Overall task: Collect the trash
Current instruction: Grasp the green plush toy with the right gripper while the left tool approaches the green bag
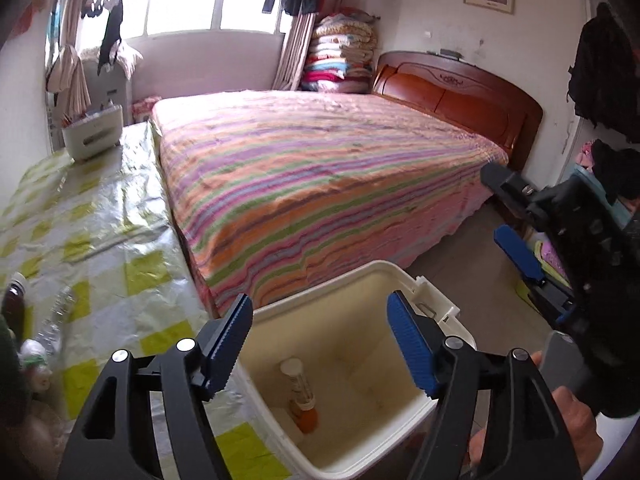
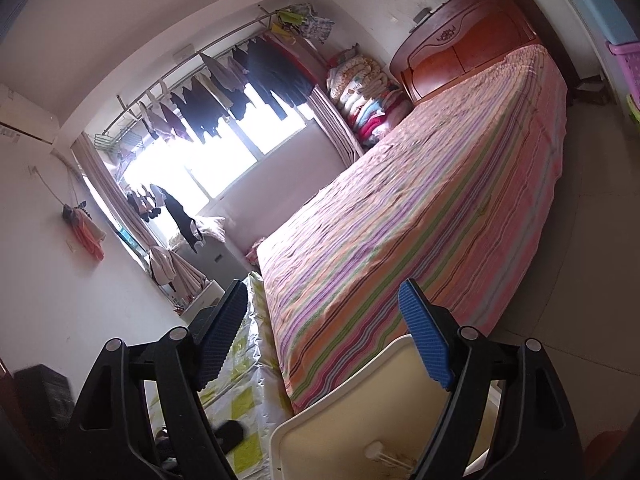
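A: Bedroom, striped bed (image 1: pixel 320 184) far; white bin (image 1: pixel 400 280) near, a tube bottle (image 1: pixel 300 392) inside.

B: Left gripper (image 1: pixel 320 344) and right gripper (image 2: pixel 320 344) gape empty. Clear plastic bottle (image 1: pixel 56 320) left on the table (image 1: pixel 100 208) might roll off if nudged.

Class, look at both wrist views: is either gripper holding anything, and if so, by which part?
Nothing is held. The left gripper hangs open over the white bin, where a bottle lies. The right gripper is open and empty.

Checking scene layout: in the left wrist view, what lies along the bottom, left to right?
Clear plastic bottle → left claw, jaws open, above white bin holding a tube → person's hand.
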The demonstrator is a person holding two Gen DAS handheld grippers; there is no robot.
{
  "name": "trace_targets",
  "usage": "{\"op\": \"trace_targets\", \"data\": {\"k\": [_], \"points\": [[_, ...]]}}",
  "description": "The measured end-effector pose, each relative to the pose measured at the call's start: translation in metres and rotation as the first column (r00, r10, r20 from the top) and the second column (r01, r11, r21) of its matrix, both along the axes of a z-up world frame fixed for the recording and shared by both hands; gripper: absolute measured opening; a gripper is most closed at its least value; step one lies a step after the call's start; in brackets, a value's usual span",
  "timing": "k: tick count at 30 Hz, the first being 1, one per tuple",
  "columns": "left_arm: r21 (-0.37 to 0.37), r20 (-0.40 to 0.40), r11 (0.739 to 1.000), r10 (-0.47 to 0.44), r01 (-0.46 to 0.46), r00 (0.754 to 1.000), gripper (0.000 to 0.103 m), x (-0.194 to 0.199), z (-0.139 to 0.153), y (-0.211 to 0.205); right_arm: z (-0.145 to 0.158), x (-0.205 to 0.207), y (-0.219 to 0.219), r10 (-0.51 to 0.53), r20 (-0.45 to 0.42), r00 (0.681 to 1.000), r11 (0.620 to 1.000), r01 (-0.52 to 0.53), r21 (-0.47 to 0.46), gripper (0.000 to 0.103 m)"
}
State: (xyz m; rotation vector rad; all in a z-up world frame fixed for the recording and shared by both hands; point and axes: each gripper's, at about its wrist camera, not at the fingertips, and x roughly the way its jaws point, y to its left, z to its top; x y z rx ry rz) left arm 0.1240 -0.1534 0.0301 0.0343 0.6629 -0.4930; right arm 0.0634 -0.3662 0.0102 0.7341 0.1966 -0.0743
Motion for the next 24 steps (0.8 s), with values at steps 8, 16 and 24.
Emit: {"op": "trace_targets", "data": {"k": [8, 16, 24], "points": [[-0.031, 0.203, 0.973, 0.231, -0.229, 0.952, 0.077, -0.038, 0.043, 0.088, 0.008, 0.005, 0.026, 0.067, 0.003, 0.998, 0.996, -0.067, -0.057, 0.081], [-0.018, 0.315, 0.888, 0.442, -0.46, 0.84, 0.078, -0.061, 0.044, 0.185, 0.022, 0.019, 0.097, 0.249, -0.005, 0.969, 0.953, -0.246, -0.177, 0.085], [-0.02, 0.274, 0.826, 0.546, -0.563, 0.792, 0.078, -0.069, 0.034, 0.272, 0.027, 0.031, 0.187, 0.497, -0.038, 0.867, 0.835, -0.49, -0.25, 0.09]]}}
